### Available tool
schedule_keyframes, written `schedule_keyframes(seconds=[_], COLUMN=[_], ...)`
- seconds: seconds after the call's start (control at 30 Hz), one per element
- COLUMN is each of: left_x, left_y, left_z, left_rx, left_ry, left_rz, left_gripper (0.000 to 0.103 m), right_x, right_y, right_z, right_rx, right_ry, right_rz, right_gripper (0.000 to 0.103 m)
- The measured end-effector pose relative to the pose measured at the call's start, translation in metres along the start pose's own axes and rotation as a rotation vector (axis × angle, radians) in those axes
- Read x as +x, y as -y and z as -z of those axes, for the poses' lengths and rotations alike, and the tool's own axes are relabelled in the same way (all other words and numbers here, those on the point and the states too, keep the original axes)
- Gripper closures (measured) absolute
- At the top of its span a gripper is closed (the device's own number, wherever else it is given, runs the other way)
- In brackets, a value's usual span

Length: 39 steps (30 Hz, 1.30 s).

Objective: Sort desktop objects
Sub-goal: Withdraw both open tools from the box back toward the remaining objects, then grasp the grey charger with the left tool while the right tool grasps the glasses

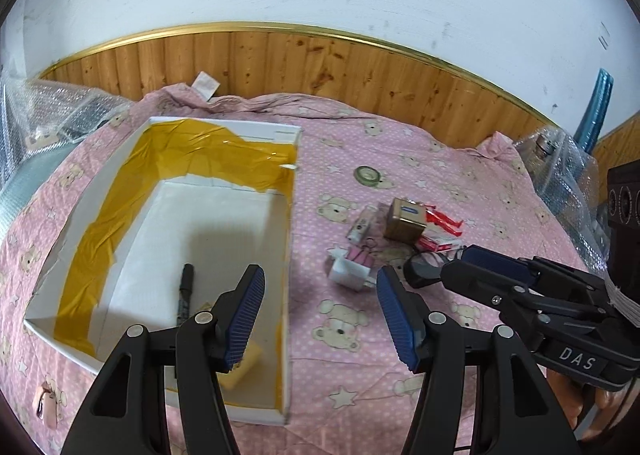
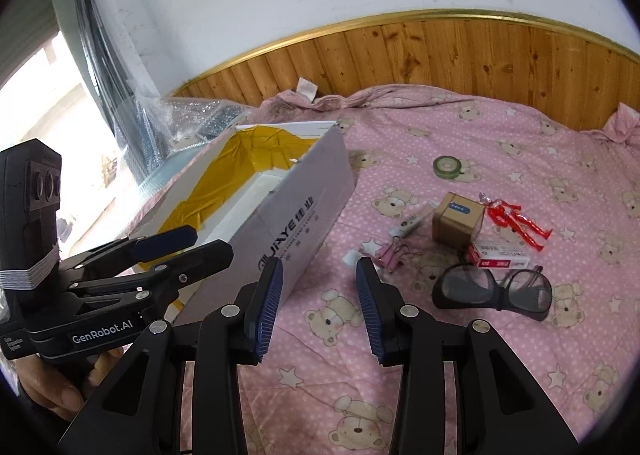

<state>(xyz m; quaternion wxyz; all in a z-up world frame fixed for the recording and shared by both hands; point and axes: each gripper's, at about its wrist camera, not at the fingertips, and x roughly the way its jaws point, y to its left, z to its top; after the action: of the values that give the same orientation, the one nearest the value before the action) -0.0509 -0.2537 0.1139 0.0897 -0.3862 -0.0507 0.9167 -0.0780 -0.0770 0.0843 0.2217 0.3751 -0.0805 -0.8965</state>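
Pink bear-print sheet (image 2: 500,127) covered the surface, wood panelling and white wall behind. Landmark: white box (image 1: 290,191) with yellow tape lining, sat on the sheet's left part.

Inside the box: black marker (image 1: 185,287) on the floor near the front, and a yellow block (image 1: 246,369) at the front right corner, partly hidden behind the left gripper's finger.

Right of the box, all on the sheet: tape roll (image 2: 447,166) off toward the wall side, well apart from the rest. Nearer cluster: brown tin (image 2: 458,221), small white tube (image 2: 410,223) between tin and box, pink binder clips (image 2: 390,257) just front of the tube, white charger (image 1: 348,275) touching the clips in the left view. Red figure (image 2: 520,221) just beyond the tin on its far side from the box, red-white packet (image 2: 500,257) touching the tin's front. Black glasses (image 2: 494,289) lay front of the packet, farthest of the cluster from the box's wall end.

Left gripper (image 1: 320,319) hung over the box's right wall, jaws wide apart, nothing between them. Right gripper (image 2: 320,305) hovered just right of the box, short of the clips, jaws apart, holding nothing. A hand (image 2: 52,387) gripped the left tool's handle.
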Motion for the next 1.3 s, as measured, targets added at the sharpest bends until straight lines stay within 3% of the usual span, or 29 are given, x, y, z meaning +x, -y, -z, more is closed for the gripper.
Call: schedule_keyframes(seconds=[0.53,0.87,1.3], left_x=[0.047,0.105,0.165], left_y=[0.068,0.066,0.045], left_z=[0.005,0.021,0.028], left_rx=[0.069,0.045,0.012], left_ry=[-0.065,-0.162,-0.228], left_rz=[0.043,0.023,-0.022], left_gripper=[0.038,0.038,0.038], right_x=[-0.018,0.001,0.037], right_y=[0.084,0.141,0.150], right_z=[0.025,0.041,0.044], right_rx=[0.128,0.217,0.190], right_ry=[0.007,-0.028,-0.093], right_rz=[0.068,0.108,0.110], right_gripper=[0.058,0.054,0.046])
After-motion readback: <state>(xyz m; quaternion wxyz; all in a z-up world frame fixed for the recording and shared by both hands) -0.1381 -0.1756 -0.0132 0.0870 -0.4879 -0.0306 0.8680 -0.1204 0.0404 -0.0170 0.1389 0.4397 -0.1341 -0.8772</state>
